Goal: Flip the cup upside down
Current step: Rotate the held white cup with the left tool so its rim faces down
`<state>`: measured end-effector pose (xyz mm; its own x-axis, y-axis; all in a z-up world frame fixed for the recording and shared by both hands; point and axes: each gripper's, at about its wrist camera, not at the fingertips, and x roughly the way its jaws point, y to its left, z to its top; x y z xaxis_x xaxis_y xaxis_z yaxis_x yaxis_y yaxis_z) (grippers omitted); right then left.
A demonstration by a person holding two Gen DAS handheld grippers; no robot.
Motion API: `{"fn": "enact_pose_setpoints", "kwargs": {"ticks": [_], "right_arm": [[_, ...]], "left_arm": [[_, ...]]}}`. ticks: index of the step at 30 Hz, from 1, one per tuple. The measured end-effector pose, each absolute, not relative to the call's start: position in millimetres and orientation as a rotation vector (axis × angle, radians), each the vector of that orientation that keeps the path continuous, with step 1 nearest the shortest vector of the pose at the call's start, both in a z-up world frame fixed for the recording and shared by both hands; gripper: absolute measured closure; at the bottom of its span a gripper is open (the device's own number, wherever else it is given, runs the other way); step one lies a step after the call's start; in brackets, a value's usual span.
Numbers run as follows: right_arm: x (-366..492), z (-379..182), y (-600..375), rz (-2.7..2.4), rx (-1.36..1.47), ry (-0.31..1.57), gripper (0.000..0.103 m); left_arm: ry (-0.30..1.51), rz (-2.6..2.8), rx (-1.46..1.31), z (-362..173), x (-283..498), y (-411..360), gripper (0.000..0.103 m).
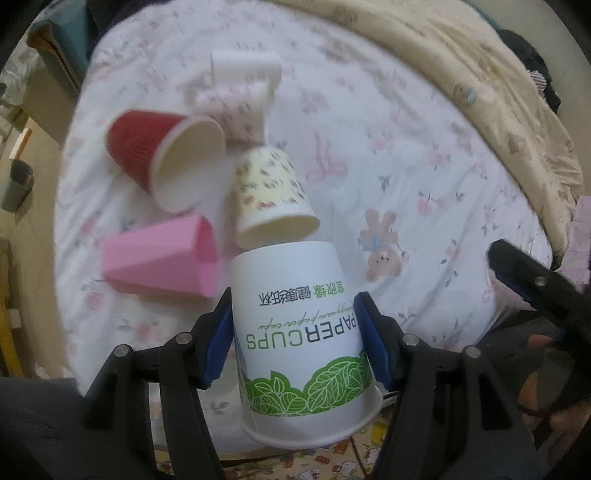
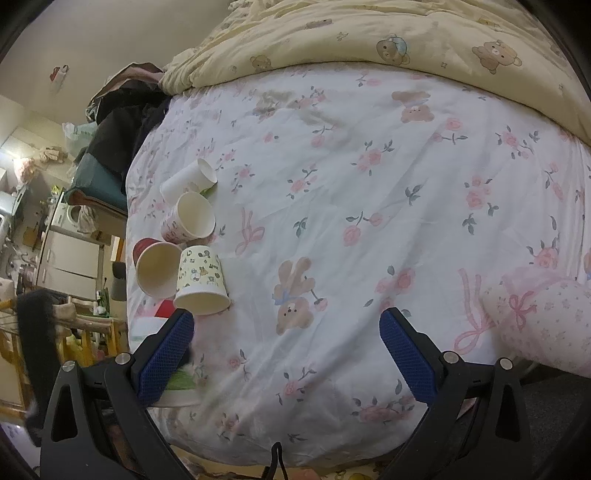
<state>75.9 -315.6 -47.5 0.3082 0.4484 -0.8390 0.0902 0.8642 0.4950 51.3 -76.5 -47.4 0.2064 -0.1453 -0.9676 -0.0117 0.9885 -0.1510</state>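
Observation:
A white paper cup (image 1: 303, 339) with green leaf print and "PAPER CUPS" lettering sits between the blue pads of my left gripper (image 1: 293, 297), which is shut on its sides. The lettering reads upside down, the rim faces the camera and the base points away toward the bed. In the right wrist view a sliver of this cup (image 2: 181, 382) shows behind the left finger. My right gripper (image 2: 291, 354) hangs open over the floral sheet (image 2: 351, 240) with nothing between its fingers. One of its fingers (image 1: 517, 273) shows at the right of the left wrist view.
Several other cups lie clustered on the sheet: red (image 1: 140, 155), pink (image 1: 159, 262), yellow patterned (image 1: 269, 188), pink-flowered (image 1: 236, 107), white (image 1: 251, 66). A yellow bear quilt (image 2: 369, 33) covers the far side. A pink pillow (image 2: 543, 321) lies right. Dark clothes (image 2: 125, 122) pile at left.

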Motion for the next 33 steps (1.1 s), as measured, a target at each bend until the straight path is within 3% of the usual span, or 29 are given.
{"fn": "enact_pose_setpoints", "kwargs": {"ticks": [6,19,33], "right_arm": [[75,-49,-306,0.258,0.47,1.257,0.0],[73,-56,-271,0.299,0.365,1.283,0.0],[71,-52,-258,0.436,0.402,1.281,0.0]], "left_arm": [[1.294,-0.082,-0.114,-29,47,-55,0.044],[1.173,0.025,-0.131,-44,40,-20,0.044],[1.153,-0.081,-0.352,-42,44,-8,0.044]]}}
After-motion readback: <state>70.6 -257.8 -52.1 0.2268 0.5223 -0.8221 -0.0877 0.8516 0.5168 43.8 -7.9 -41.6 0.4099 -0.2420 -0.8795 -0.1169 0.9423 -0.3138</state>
